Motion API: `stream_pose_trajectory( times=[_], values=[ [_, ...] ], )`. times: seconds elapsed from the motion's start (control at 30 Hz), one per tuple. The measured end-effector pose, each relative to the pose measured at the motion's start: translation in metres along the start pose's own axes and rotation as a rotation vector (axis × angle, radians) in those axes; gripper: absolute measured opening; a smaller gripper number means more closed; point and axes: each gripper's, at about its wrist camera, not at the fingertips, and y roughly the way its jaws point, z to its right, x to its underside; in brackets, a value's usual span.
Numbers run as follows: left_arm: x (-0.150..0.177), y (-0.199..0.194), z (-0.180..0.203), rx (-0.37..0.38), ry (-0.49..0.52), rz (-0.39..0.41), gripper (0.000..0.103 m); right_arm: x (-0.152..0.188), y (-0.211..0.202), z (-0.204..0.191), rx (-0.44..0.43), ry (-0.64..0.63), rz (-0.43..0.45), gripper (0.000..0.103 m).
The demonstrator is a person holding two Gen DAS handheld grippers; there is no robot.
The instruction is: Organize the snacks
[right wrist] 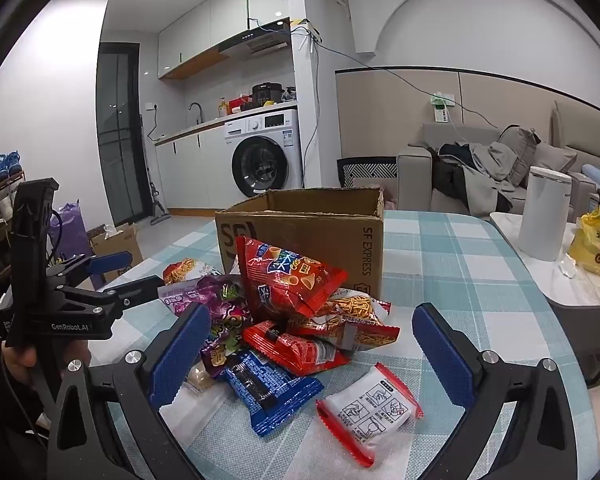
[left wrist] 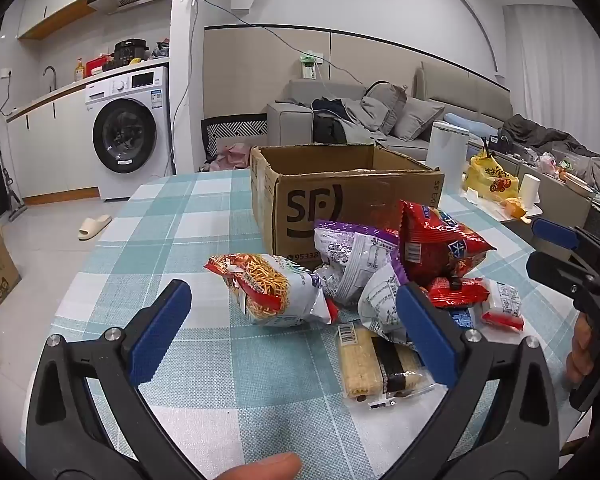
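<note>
Clearing the pile into the cardboard box point(right wrist: 300, 236) at mid-table. Both the left gripper point(left wrist: 296, 328) and the right gripper point(right wrist: 312, 344) gape wide, empty. Take loose edge packets first, e.g. the white packet point(right wrist: 370, 412).

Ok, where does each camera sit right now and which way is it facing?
Left wrist: sits on the left gripper, open above the checked table, facing the snack pile and cardboard box; a fingertip shows at bottom, the right gripper at right.
Right wrist: sits on the right gripper, open, facing the pile from the other side; the left gripper and holding hand show at left.
Shared: box, red chip bag, washing machine, sofa.
</note>
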Motion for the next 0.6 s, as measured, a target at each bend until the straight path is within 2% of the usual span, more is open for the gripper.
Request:
stream_pose_trajectory(
  times=[0.6],
  values=[
    [0.0001,-0.0003,-0.0002,0.002,-0.003,0.007,0.102,-0.0005,0.0000,0.0005,0.002,-0.008,0.004,0.103]
  ],
)
